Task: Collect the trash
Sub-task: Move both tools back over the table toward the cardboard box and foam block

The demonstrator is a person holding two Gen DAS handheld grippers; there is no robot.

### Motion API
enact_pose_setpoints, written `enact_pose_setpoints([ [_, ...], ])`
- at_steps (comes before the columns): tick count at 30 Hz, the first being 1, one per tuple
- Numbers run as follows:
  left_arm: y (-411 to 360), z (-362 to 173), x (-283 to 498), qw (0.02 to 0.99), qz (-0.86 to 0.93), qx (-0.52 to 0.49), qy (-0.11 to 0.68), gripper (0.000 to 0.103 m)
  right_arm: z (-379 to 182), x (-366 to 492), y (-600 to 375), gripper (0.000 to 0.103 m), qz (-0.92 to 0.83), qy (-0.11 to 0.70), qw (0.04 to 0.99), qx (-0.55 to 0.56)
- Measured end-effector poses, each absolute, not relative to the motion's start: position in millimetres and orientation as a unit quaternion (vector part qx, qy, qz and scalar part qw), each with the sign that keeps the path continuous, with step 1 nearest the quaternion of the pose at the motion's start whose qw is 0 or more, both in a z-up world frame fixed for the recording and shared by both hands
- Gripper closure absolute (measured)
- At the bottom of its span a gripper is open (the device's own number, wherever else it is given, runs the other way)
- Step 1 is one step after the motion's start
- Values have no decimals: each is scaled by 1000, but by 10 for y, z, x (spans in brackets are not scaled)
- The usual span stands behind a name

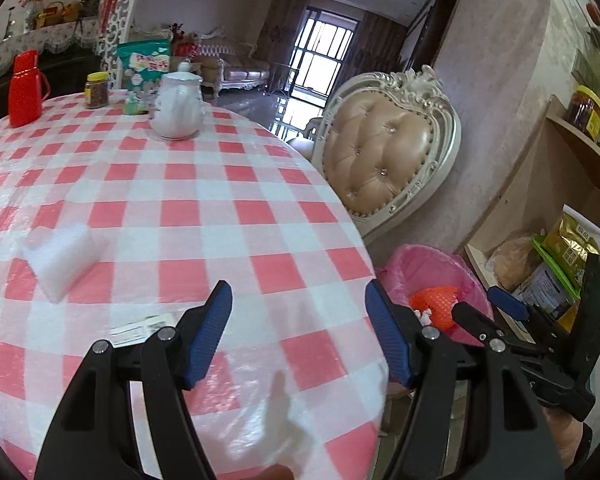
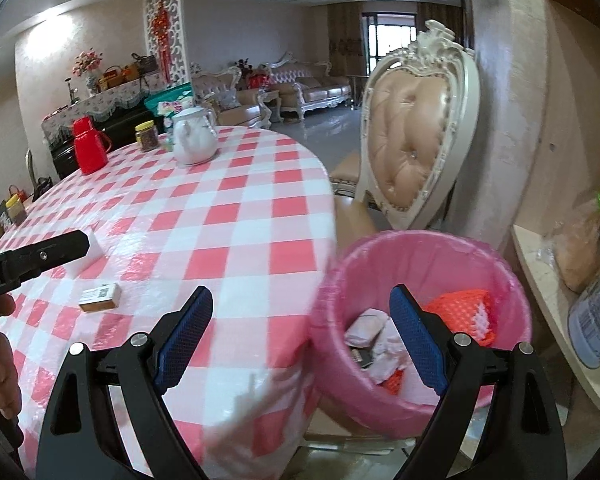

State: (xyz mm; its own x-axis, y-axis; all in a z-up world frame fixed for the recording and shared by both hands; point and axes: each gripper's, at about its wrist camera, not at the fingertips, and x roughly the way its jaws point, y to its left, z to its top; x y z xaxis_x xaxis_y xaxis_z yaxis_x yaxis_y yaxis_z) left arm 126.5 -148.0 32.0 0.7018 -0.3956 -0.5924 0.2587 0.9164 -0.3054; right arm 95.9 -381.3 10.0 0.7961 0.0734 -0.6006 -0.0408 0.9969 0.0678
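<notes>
- Left wrist view: the left tool (image 1: 298, 332) has its blue-padded jaws spread apart with nothing between them, over the near right edge of the surface (image 1: 188, 216), which wears a red-and-white checked cloth.
- A white foam block (image 1: 62, 260) lies on the cloth at the left, and a small flat packet (image 1: 140, 328) lies just left of the left tool's near finger (partly hidden by it).
- Far across the cloth stand a red flask (image 1: 26, 88), a yellow-lidded jar (image 1: 97, 90) and a white teapot (image 1: 179, 106).
- Right of the surface, low down, sits the pink-lined bin (image 1: 432, 276) with an orange mesh piece (image 1: 436, 304) inside; the right tool (image 1: 484, 306) reaches in beside it.
- Right wrist view: the right tool (image 2: 300, 336) is open too, and empty, straddling the surface's (image 2: 220, 216) edge and the bin (image 2: 420, 264).
- The bin holds crumpled white wrappers (image 2: 370, 330) and the orange mesh (image 2: 460, 308).
- A small box (image 2: 100, 297) lies on the cloth at the near left, near the left tool's tip (image 2: 66, 246).
- A padded chair (image 2: 416, 136) stands beyond the bin.
</notes>
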Motion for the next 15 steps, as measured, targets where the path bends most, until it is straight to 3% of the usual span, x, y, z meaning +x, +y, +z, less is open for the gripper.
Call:
enact_pose_setpoints([
  [15, -579, 278, 1123, 927, -129, -116, 334, 36, 128, 971, -3086, 18, 69, 320, 945, -5],
])
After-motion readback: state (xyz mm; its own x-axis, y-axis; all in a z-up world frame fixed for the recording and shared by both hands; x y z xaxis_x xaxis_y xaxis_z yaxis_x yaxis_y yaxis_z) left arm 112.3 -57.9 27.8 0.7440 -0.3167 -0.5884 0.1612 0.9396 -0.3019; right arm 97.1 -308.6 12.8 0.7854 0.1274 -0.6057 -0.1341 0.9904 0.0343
